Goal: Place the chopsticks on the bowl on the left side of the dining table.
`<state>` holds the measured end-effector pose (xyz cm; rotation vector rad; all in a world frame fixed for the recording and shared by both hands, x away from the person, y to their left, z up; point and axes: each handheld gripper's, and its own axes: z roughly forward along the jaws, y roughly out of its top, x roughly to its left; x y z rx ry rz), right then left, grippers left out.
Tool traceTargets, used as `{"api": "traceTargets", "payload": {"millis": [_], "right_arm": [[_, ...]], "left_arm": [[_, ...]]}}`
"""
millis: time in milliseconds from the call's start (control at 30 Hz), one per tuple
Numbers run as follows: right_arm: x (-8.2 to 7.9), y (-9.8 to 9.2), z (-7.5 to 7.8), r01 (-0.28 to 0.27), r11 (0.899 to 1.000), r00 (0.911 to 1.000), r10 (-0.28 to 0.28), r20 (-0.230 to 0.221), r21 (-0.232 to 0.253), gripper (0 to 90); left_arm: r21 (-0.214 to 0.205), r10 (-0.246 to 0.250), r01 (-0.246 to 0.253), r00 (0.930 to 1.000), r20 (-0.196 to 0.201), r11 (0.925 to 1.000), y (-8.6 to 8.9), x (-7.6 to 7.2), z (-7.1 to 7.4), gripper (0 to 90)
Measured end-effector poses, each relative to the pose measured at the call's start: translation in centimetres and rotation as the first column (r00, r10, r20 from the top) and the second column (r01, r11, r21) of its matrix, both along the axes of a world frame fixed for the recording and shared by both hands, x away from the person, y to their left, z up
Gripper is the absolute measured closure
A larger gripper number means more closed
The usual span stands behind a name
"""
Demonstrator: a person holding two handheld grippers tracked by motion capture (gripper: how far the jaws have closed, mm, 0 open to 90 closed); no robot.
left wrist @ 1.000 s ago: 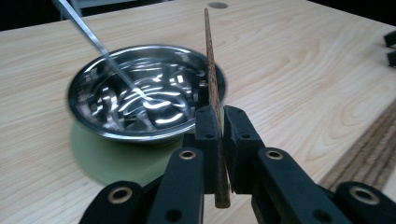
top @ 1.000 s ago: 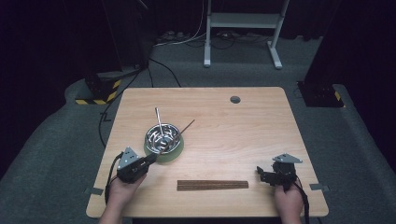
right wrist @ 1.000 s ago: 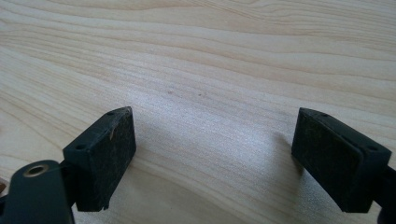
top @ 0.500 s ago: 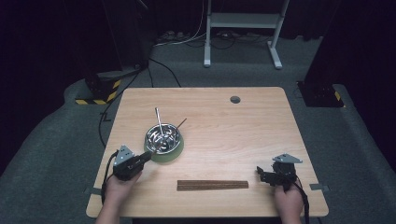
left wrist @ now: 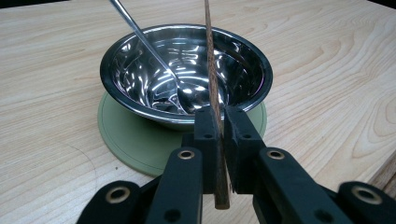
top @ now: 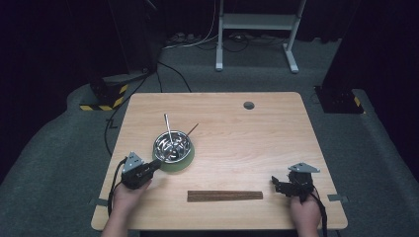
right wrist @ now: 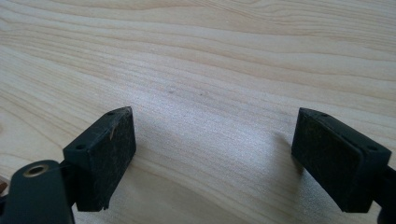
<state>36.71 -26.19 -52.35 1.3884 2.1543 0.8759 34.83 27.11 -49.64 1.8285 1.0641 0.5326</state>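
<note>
2 grippers are sitting at the near edge of the wooden table (top: pixel 276 133) in the high view. The left gripper (top: pixel 157 163) is resting near-left, its tips reaching the rim of the steel bowl (top: pixel 172 145); the right gripper (top: pixel 274 183) is lying near-right, well apart from the bowl.

Left gripper view: the jaws are clamping tight on 1 dark wooden chopstick (left wrist: pixel 212 88), pads pressing on both sides of it near its lower end. The stick is running from between the pads up and away across the bowl (left wrist: pixel 187 70), passing over the far rim and out of the top of that picture. In the high view its far tip (top: pixel 192 129) is poking out past the bowl's far-right rim, over the table.

The bowl is standing on a round green mat (top: pixel 184 162), mat edge showing on the near side. 1 metal spoon (top: pixel 168 129) is leaning in the bowl, scoop end down on the bottom, handle sticking up and away past the far-left rim. In the left gripper view, spoon (left wrist: pixel 154 51) and chopstick are crossing the bowl side by side; cannot tell if they are touching.

Right gripper view: the jaws are standing wide apart, nothing between them, bare wood grain underneath.

A row of dark chopsticks (top: pixel 225 195) is lying flat along the near edge, between the 2 hands, just beside the right gripper's tips, not touching them.
</note>
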Motion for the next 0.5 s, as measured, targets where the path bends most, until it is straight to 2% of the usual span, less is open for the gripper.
{"api": "traceTargets", "payload": {"millis": [100, 233, 267, 300, 333, 367, 400, 467, 500], "right_arm": [[0.0, 0.0, 0.0, 0.000, 1.000, 1.0000, 0.000, 0.000, 0.000, 13.2], [0.0, 0.0, 0.0, 0.000, 1.000, 1.0000, 0.000, 0.000, 0.000, 13.2], [0.0, 0.0, 0.0, 0.000, 1.000, 1.0000, 0.000, 0.000, 0.000, 13.2], [0.0, 0.0, 0.0, 0.000, 1.000, 1.0000, 0.000, 0.000, 0.000, 13.2], [0.0, 0.0, 0.0, 0.000, 1.000, 1.0000, 0.000, 0.000, 0.000, 13.2], [0.0, 0.0, 0.0, 0.000, 1.000, 1.0000, 0.000, 0.000, 0.000, 13.2], [0.0, 0.0, 0.0, 0.000, 1.000, 1.0000, 0.000, 0.000, 0.000, 13.2], [0.0, 0.0, 0.0, 0.000, 1.000, 1.0000, 0.000, -0.001, 0.000, 13.2], [0.0, 0.0, 0.0, 0.000, 1.000, 1.0000, 0.000, 0.000, 0.000, 13.2]], "left_arm": [[0.011, 0.003, -0.003, 1.0000, -0.005, 0.9999, -0.1, 0.0, 0.0, 77.5], [0.020, 0.008, -0.008, 0.9999, 0.015, 0.9998, -0.1, -0.4, 0.3, 69.5], [0.001, 0.045, -0.045, 0.9983, 0.037, 0.9990, -0.6, -0.7, 0.7, 68.0], [0.006, 0.049, -0.049, 0.9975, 0.052, 0.9988, -0.7, -1.1, 1.1, 65.6], [0.034, 0.032, -0.034, 0.9968, 0.073, 0.9988, -0.7, -1.7, 1.9, 64.3], [-0.030, 0.052, -0.050, 0.9948, 0.088, 0.9983, -1.3, -2.1, 2.3, 62.9], [0.015, 0.021, -0.022, 0.9944, 0.103, 0.9996, -1.2, -2.4, 2.8, 62.1], [0.015, -0.009, 0.007, 0.9930, 0.118, 0.9999, -2.1, -2.8, 3.4, 60.8], [0.009, -0.020, 0.019, 0.9937, 0.111, 0.9998, -2.6, -3.0, 3.6, 60.3]]}}
